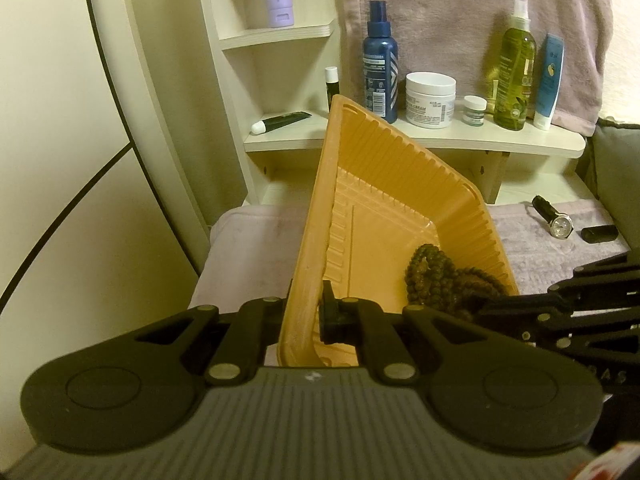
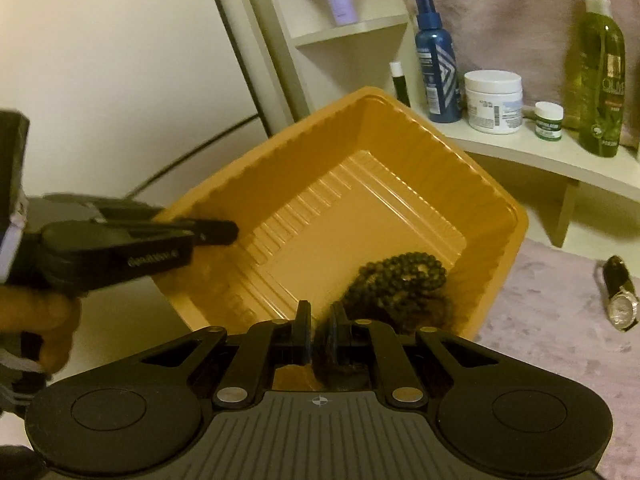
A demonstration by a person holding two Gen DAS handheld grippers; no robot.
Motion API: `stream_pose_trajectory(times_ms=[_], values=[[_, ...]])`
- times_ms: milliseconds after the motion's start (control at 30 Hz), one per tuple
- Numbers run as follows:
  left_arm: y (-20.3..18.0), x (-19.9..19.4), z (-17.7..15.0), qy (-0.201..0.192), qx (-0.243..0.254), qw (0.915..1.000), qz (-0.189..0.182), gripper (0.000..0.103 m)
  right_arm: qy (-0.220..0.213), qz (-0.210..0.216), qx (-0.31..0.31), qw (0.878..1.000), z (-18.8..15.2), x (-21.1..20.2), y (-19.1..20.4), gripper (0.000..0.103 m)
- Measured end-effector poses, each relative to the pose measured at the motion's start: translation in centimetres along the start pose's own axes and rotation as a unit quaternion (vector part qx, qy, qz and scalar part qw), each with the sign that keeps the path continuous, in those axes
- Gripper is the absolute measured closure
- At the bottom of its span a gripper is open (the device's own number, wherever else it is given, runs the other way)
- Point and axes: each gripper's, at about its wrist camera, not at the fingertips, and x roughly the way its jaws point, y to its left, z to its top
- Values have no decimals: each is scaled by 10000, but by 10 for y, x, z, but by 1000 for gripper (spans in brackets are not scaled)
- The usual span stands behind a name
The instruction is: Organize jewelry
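Left gripper [image 1: 305,312] is clamped on the near-left wall of the orange tray [image 1: 384,184], one pad inside, one outside; the tray hangs tilted, its low corner toward me. Right gripper [image 2: 320,330] has its jaws nearly together, and a dark strand of the bead necklace [image 2: 400,280] appears pinched between the pads, though blur and shadow keep me from being sure. The main coil of beads sits inside the tray at about 4 o'clock of its floor, against the near-right wall, in the low corner. The wristwatch [image 2: 622,300] lies well apart on the mauve towel [image 2: 560,312], at 3 o'clock from the tray, with a small black object [image 1: 599,234] just beside it in the left wrist view; both are still outside the tray. Judgement: the step in hand is depositing the necklace. To do it well I should keep the left clamp firm and level the tray a little so the beads do not slide over the rim, part the right jaws only once the strand hangs inside the wall, then withdraw straight back so no loop snags on a pad. Risk: thin ribbed plastic may flex or slip out of the left pads. The watch looks like the next item.
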Motion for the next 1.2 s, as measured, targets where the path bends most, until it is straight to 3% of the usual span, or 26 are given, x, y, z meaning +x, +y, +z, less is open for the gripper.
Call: stream_pose_trajectory(times_ms=[400,800,1200], values=[[0,2,0,-14,-1,10000,0,97,-274,-842,570,9944,-12,-34,-37,63],[1,3,-1,-2,-36,10000,-5,97,-204,-1559,1467,9766,-48,-65,-86,61],[1,3,-2,-8,-33,10000,-5,97,-165,-1960,1420,9701,-49,-68,-108,61]])
